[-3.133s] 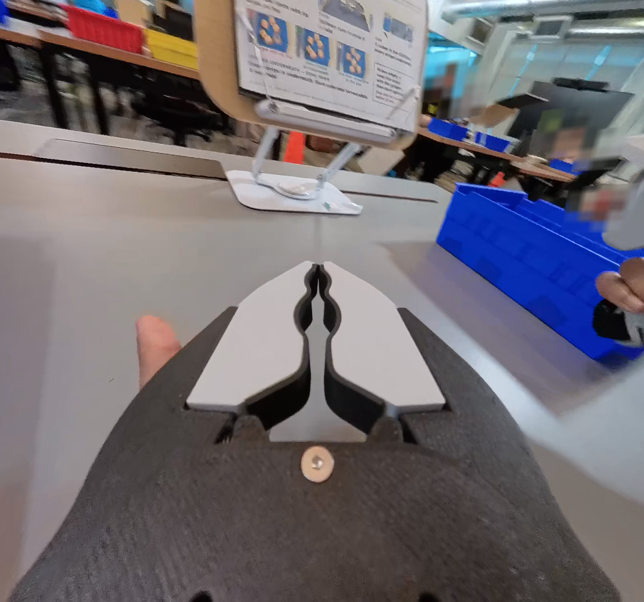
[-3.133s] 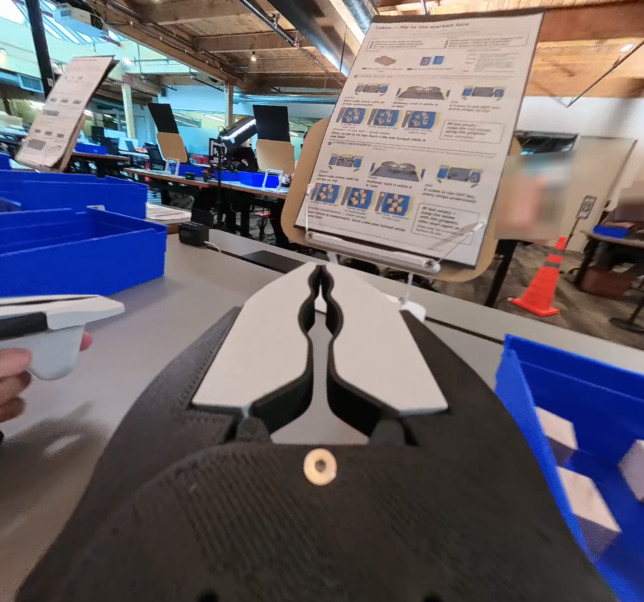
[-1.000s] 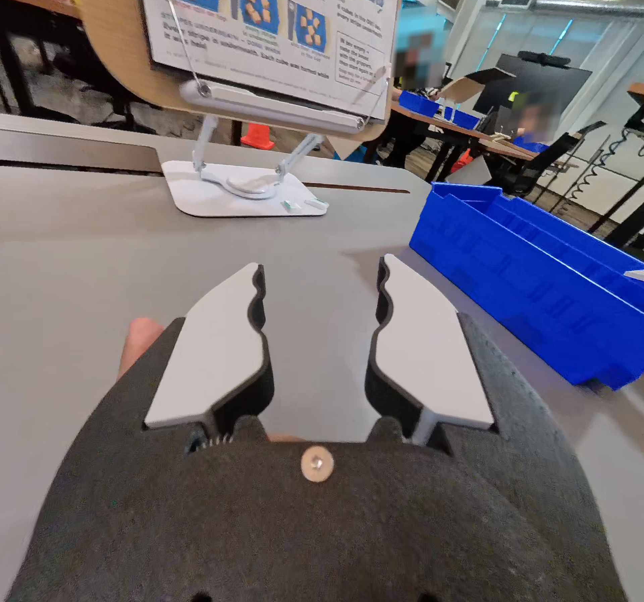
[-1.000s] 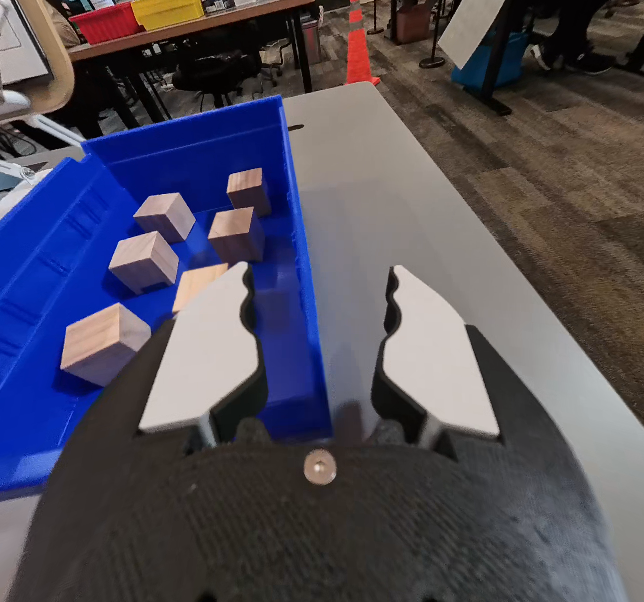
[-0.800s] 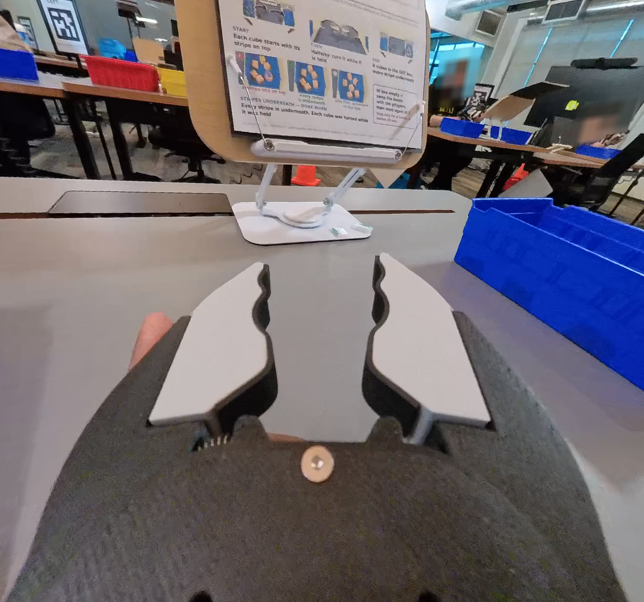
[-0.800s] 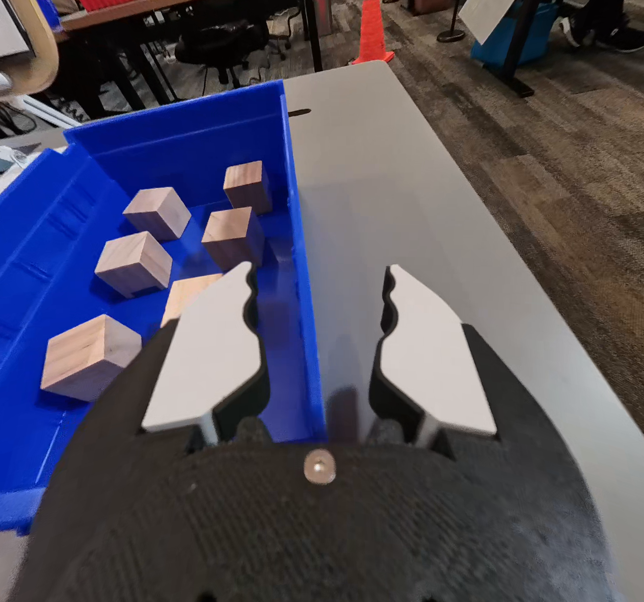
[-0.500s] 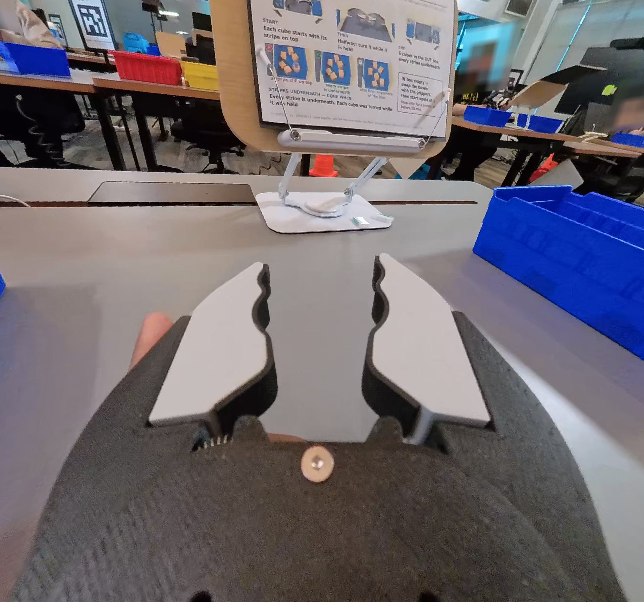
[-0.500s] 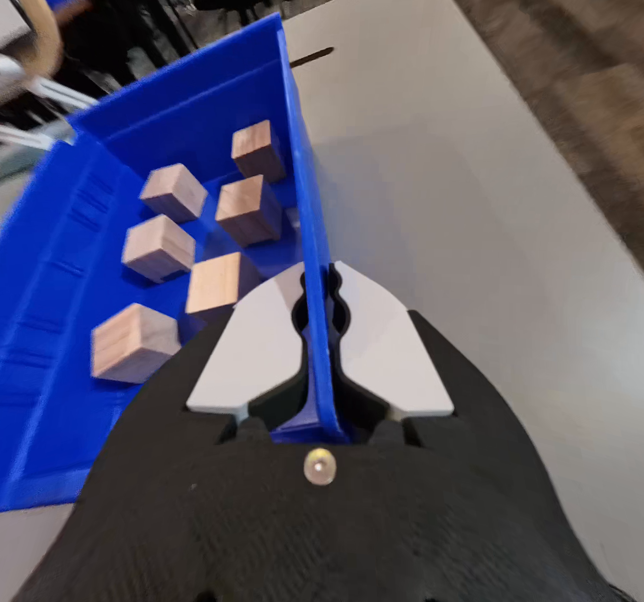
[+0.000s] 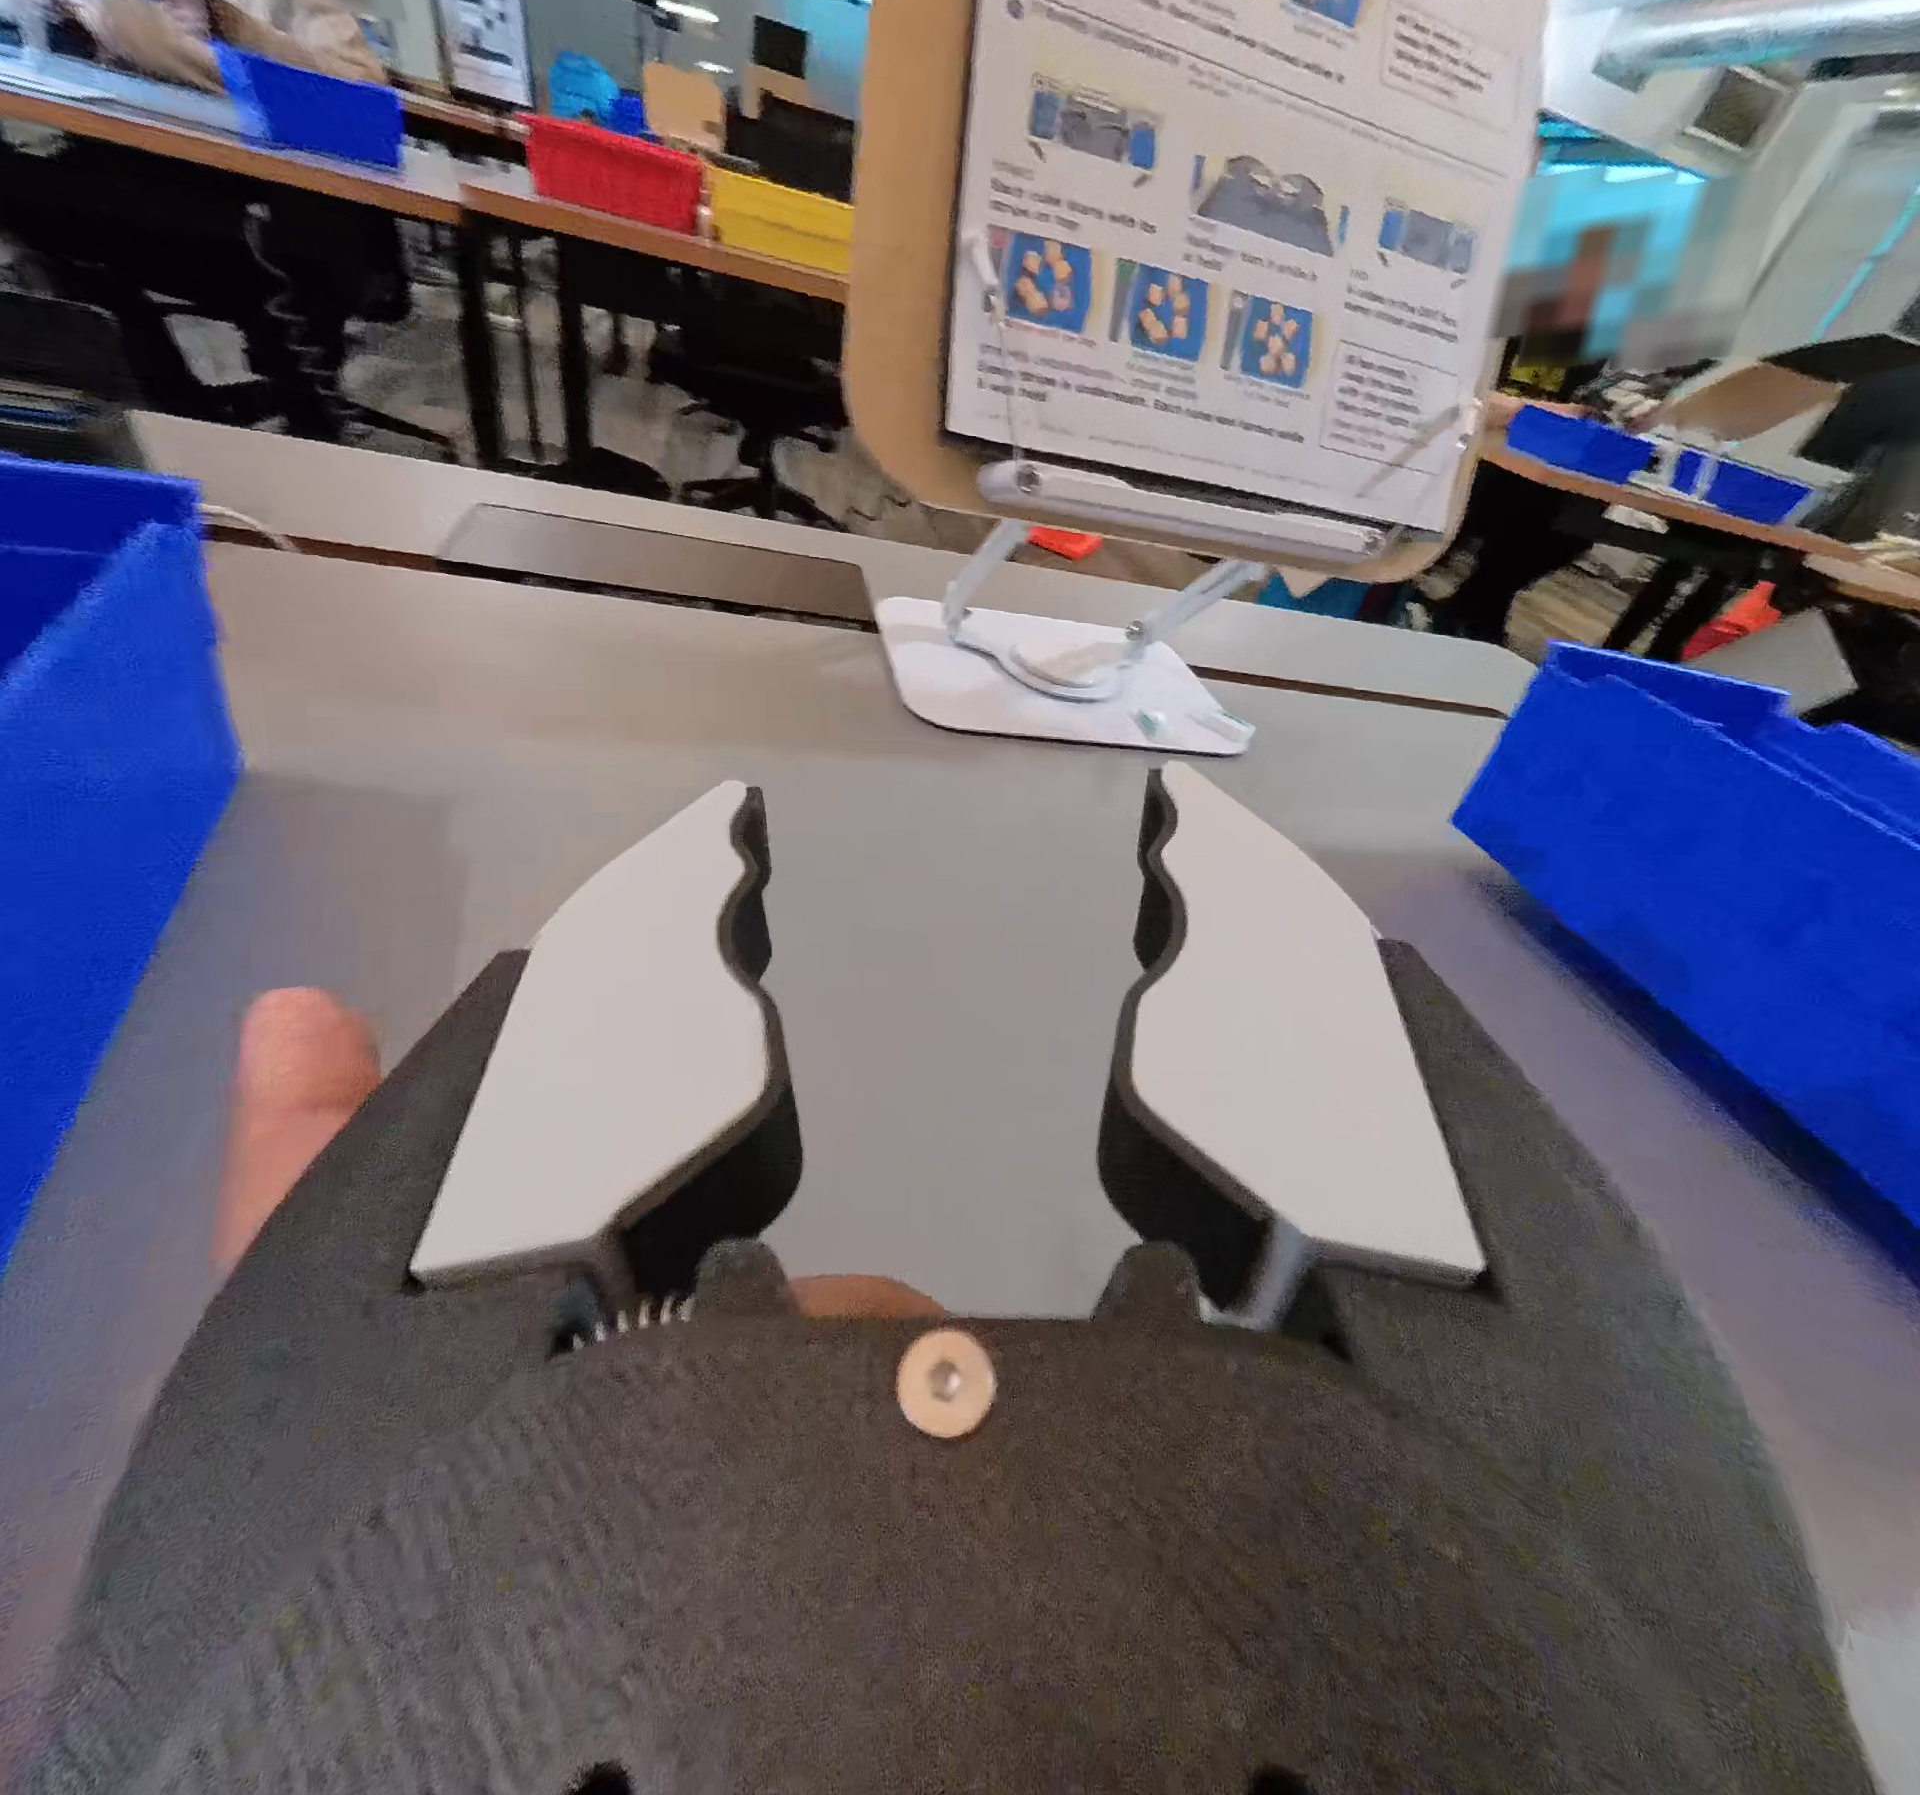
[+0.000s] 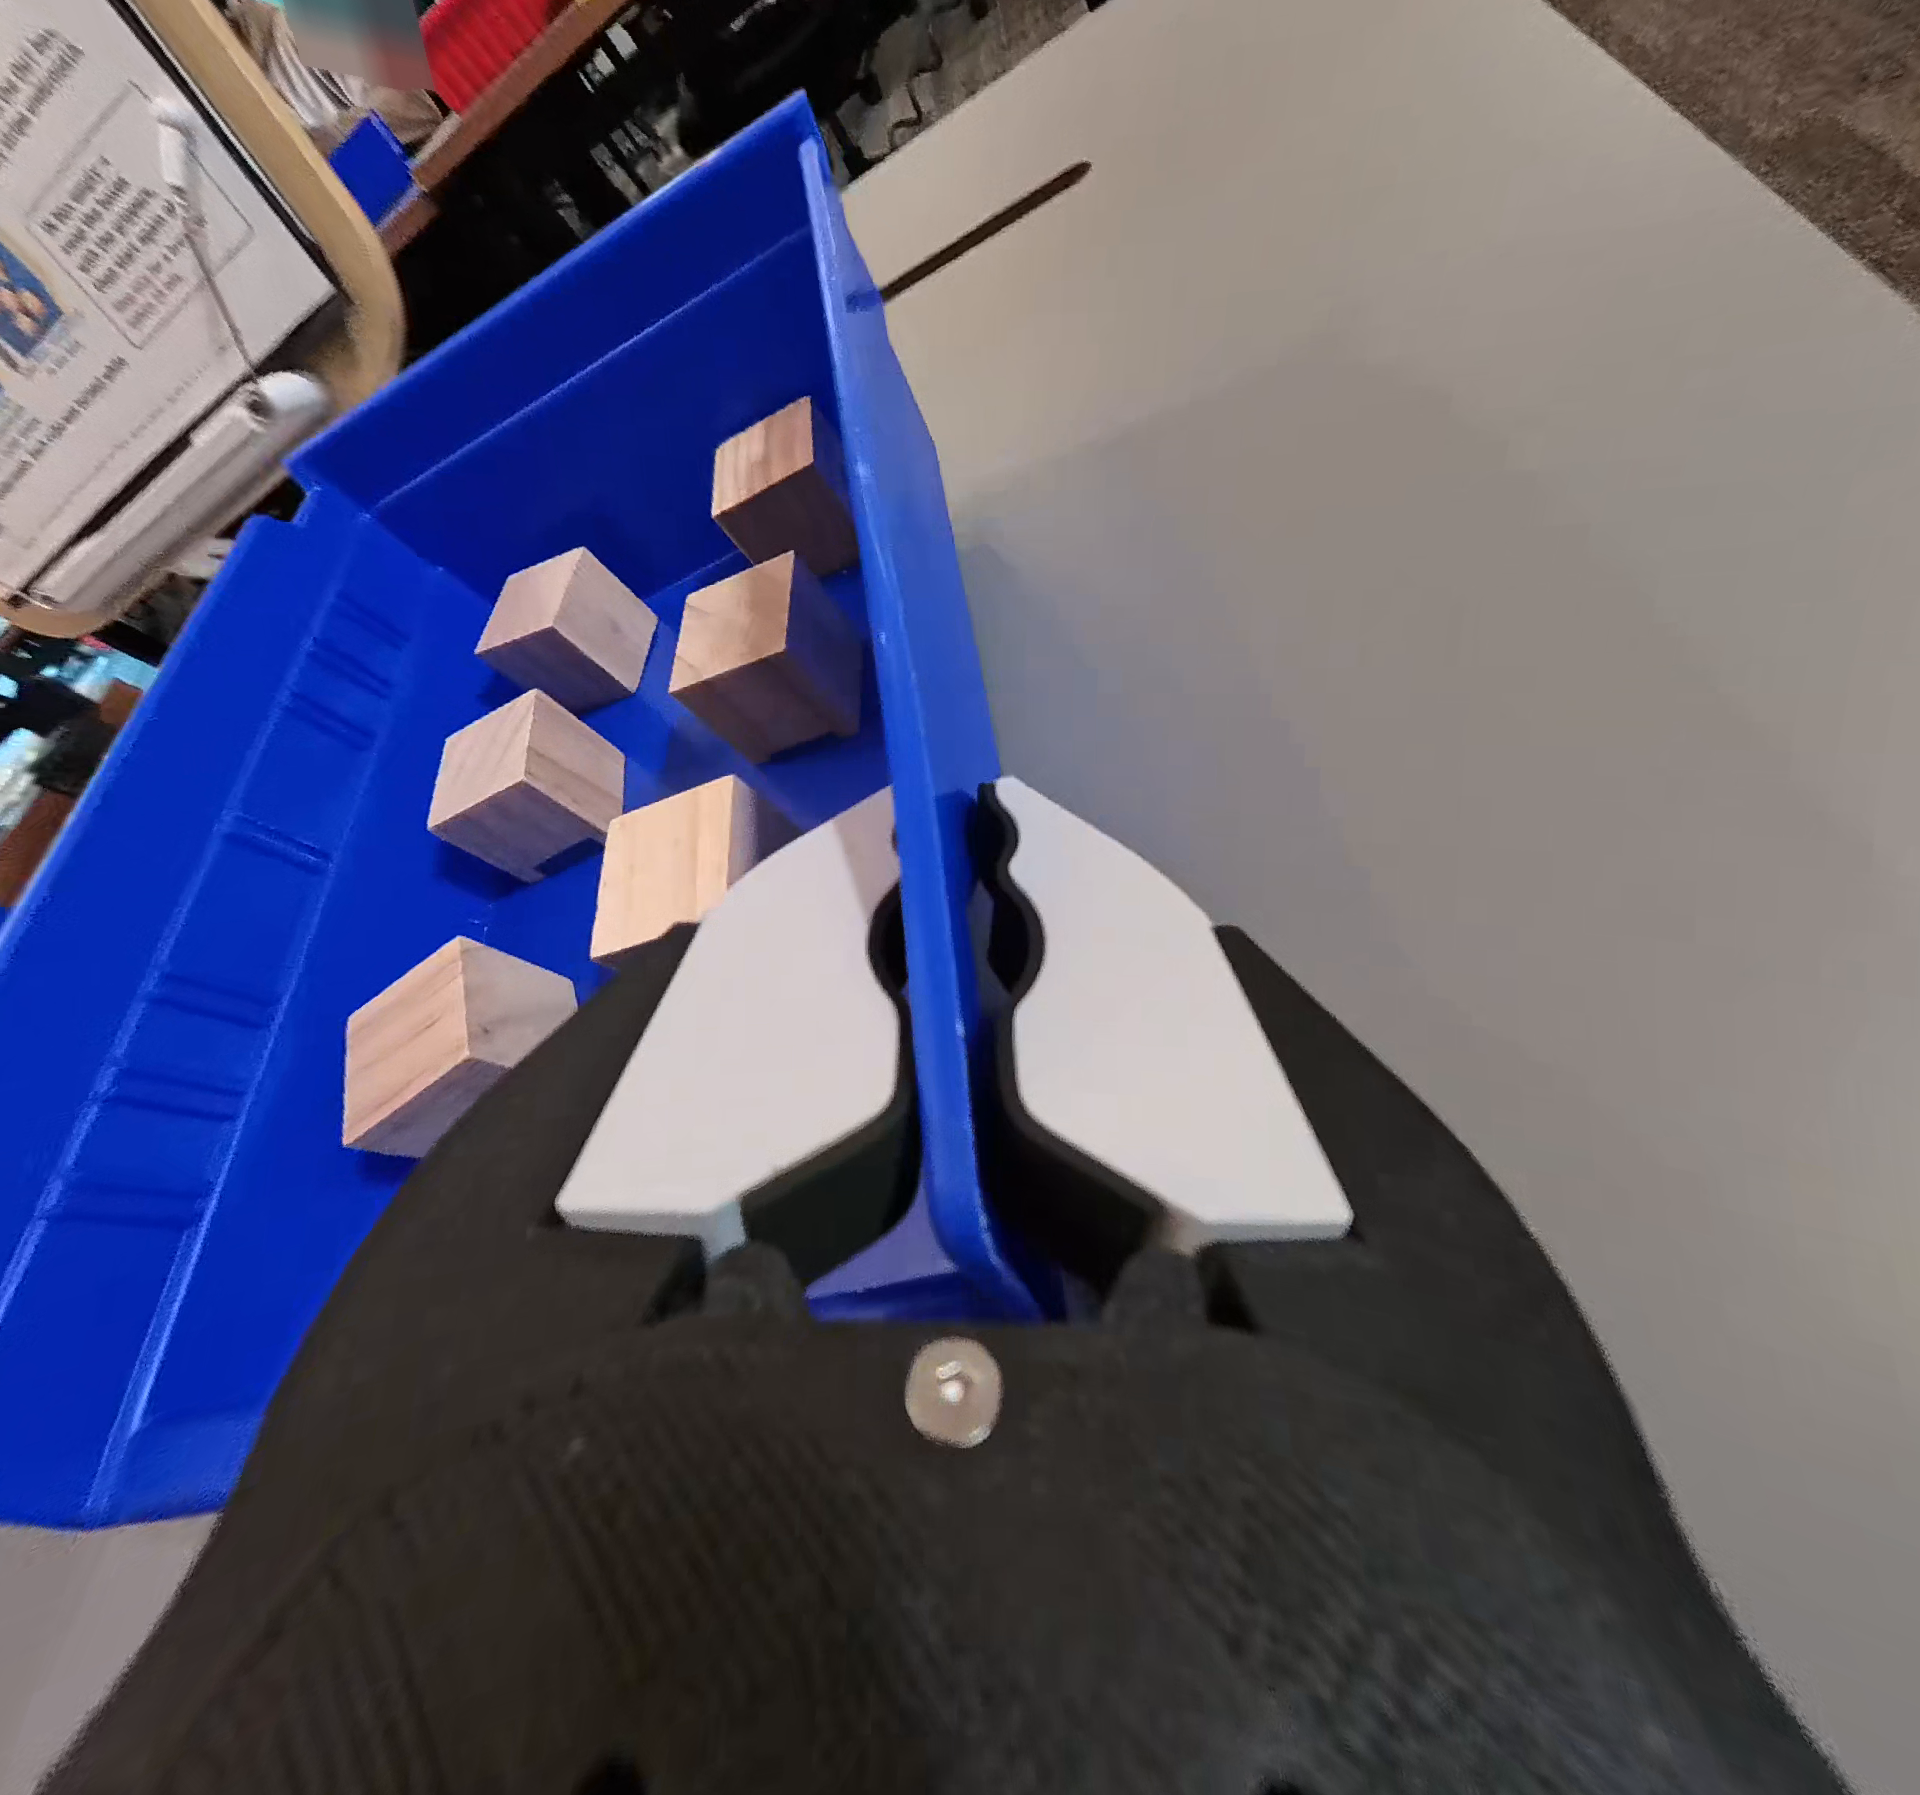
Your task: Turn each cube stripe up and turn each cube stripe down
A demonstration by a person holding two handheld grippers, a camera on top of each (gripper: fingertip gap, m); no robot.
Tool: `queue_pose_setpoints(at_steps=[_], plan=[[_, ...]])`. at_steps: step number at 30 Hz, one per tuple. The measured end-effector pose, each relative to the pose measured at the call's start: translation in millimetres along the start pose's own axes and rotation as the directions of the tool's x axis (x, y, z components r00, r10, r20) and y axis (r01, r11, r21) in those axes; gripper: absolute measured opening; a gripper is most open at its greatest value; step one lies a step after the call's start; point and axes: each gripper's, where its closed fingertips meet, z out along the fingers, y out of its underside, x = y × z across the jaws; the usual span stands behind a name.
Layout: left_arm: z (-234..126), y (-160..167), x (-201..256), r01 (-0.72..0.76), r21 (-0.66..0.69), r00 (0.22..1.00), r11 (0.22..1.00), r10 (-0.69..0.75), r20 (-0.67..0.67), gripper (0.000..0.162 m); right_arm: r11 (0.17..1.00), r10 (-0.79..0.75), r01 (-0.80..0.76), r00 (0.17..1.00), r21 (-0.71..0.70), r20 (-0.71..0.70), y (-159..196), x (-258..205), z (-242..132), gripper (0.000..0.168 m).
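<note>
- Right claw (image 10: pixel 940 810): clamping the near-right wall of the blue bin (image 10: pixel 914 665), one finger inside, one outside.
- Six wooden cubes (image 10: pixel 530 774): lying on the bin floor, left of and beyond the right claw; nearest one (image 10: pixel 670 862) sitting just beside the inner finger. No stripes showing.
- Bin's long axis: running away from the right claw.
- Left claw (image 9: pixel 951 789): gaping, holding nothing, hovering over bare desk (image 9: pixel 520 706).
- Left wrist view: showing only the bin's outer wall (image 9: pixel 1704 872), far right, plus a second blue bin (image 9: pixel 94 810) at left; cubes hidden.
- Nearer the cubes: right claw.
- Judging next: bin repositioning before any turning.
</note>
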Motion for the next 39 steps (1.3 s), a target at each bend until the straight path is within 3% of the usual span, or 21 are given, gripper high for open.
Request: queue_pose_setpoints(at_steps=[4,8,11,17,19,21,23,29,30,32,34,39], plan=[[-25.4,-24.0,-51.9,-0.108,0.042,0.962,0.993,0.094,0.256,0.078,0.999,0.011,-0.013,0.999,0.039,0.035,-6.7,-16.0,-5.1,0.009],[-37.1,-22.6,-110.7,-0.237,-0.042,0.864,0.971,0.230,0.448,0.088,0.999,0.013,-0.014,1.000,0.051,0.017,-6.4,-25.4,-3.6,0.009],[-43.6,-22.7,-136.0,-0.224,-0.072,0.827,0.972,0.229,0.513,0.097,0.999,-0.005,0.005,1.000,0.034,-0.014,-2.7,-24.8,0.5,0.009],[-52.0,-19.9,-165.4,-0.267,-0.193,0.770,0.944,0.329,0.547,0.094,1.000,-0.010,0.010,1.000,-0.007,-0.028,7.2,-19.9,2.7,0.009],[-53.9,-22.5,-168.6,-0.241,-0.188,0.793,0.952,0.304,0.528,0.093,1.000,-0.003,0.003,1.000,-0.004,-0.023,7.0,-21.0,3.0,0.009],[-54.8,-24.6,-167.4,-0.227,-0.200,0.828,0.953,0.297,0.475,0.085,1.000,0.003,-0.003,1.000,0.002,-0.014,6.2,-22.6,3.1,0.009],[-52.4,-9.3,-175.2,-0.217,-0.302,0.831,0.928,0.338,0.441,0.085,1.000,0.016,-0.016,1.000,0.001,-0.002,6.7,-24.7,3.9,0.009],[-44.7,42.6,-190.2,-0.216,-0.459,0.833,0.862,0.408,0.374,0.048,0.999,0.006,-0.005,0.999,-0.039,0.039,16.7,-41.7,9.4,0.010],[-45.1,40.7,-191.2,-0.239,-0.461,0.818,0.855,0.433,0.379,0.044,0.999,-0.010,0.012,0.999,-0.047,0.044,19.0,-46.8,10.2,0.010],[-46.2,34.8,-197.0,-0.287,-0.467,0.777,0.836,0.489,0.396,0.018,0.997,-0.043,0.047,0.997,-0.065,0.059,24.8,-59.0,12.8,0.010],[-43.9,36.5,-193.1,-0.332,-0.476,0.796,0.814,0.513,0.322,0.009,0.993,-0.069,0.077,0.994,-0.086,0.083,32.3,-74.4,16.3,0.010],[-48.9,9.7,-190.7,-0.378,-0.419,0.811,0.825,0.514,0.281,0.008,0.983,-0.091,0.116,0.981,-0.143,0.169,63.1,-127.9,29.0,0.010]])
